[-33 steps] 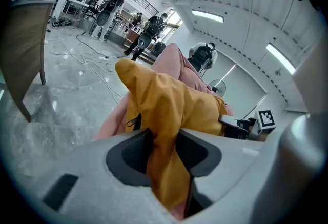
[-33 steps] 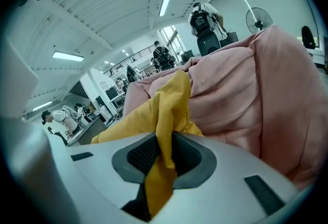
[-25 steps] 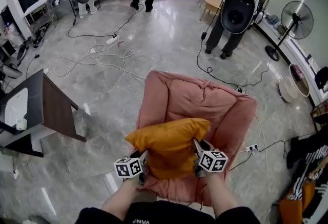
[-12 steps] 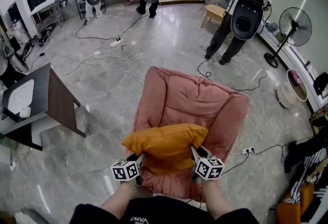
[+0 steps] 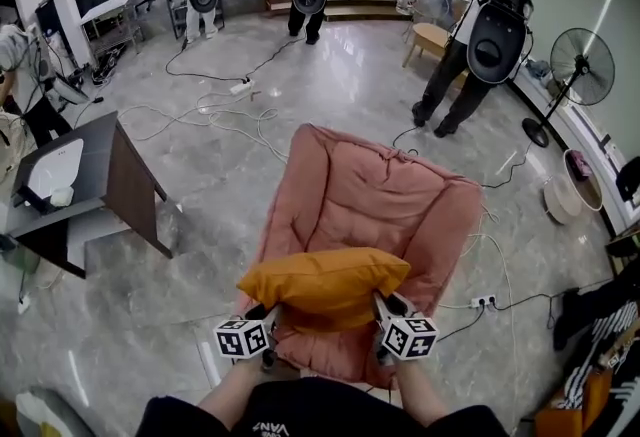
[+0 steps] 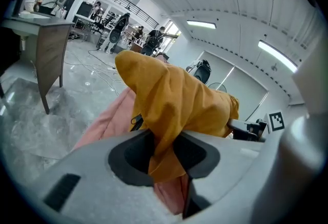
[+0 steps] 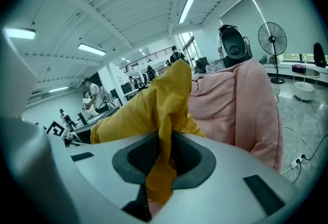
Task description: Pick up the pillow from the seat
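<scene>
An orange-yellow pillow (image 5: 325, 282) hangs just above the front of the pink padded seat (image 5: 375, 200) in the head view. My left gripper (image 5: 268, 310) is shut on the pillow's left edge, and the yellow cloth (image 6: 169, 110) is pinched between its dark pads in the left gripper view. At the pillow's right edge my right gripper (image 5: 380, 306) is shut on the fabric (image 7: 161, 115), a fold of which hangs down between its pads. The pink seat's back (image 7: 241, 100) rises just behind the pillow in the right gripper view.
A dark table (image 5: 85, 185) stands at the left. White cables (image 5: 210, 115) run over the grey marble floor beyond the seat, and a power strip (image 5: 483, 302) lies at its right. Several people (image 5: 480, 35) stand at the back. A floor fan (image 5: 580, 60) is at the right.
The pillow has stayed gripped by both grippers and sits a little lower and flatter in the head view. The head view has tilted up, showing more of the room.
</scene>
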Available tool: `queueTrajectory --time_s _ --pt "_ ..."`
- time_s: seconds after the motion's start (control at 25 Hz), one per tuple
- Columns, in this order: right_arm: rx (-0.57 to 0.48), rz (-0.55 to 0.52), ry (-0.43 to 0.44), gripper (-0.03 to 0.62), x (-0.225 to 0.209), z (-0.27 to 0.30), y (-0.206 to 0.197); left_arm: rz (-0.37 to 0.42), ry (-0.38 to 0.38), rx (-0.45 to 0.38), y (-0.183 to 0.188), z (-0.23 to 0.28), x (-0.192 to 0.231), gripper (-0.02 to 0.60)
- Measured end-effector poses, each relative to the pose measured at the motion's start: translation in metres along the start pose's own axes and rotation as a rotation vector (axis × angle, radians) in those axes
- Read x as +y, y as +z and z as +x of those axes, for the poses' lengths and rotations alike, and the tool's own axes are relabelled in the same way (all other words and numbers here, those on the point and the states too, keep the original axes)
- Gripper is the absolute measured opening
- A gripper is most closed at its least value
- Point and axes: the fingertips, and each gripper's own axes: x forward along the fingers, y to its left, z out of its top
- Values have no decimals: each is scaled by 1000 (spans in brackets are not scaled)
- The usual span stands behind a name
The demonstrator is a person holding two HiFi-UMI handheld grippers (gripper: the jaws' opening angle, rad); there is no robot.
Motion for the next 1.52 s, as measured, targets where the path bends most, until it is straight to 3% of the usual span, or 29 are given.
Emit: queueTrajectory --time_s 0.4,0.68,0.96,1.52 --pt "-13 -56 8 60 15 -42 3 62 -1 -24 -7 -34 -26 100" --pt "-48 -74 16 54 26 -70 18 166 -38 -65 8 -59 -49 92" --pt "-116 -86 46 48 36 -97 47 231 -65 -163 43 -82 -79 91" --pt "-277 -142 142 44 75 -148 117 288 -119 -374 112 -140 -131 84"
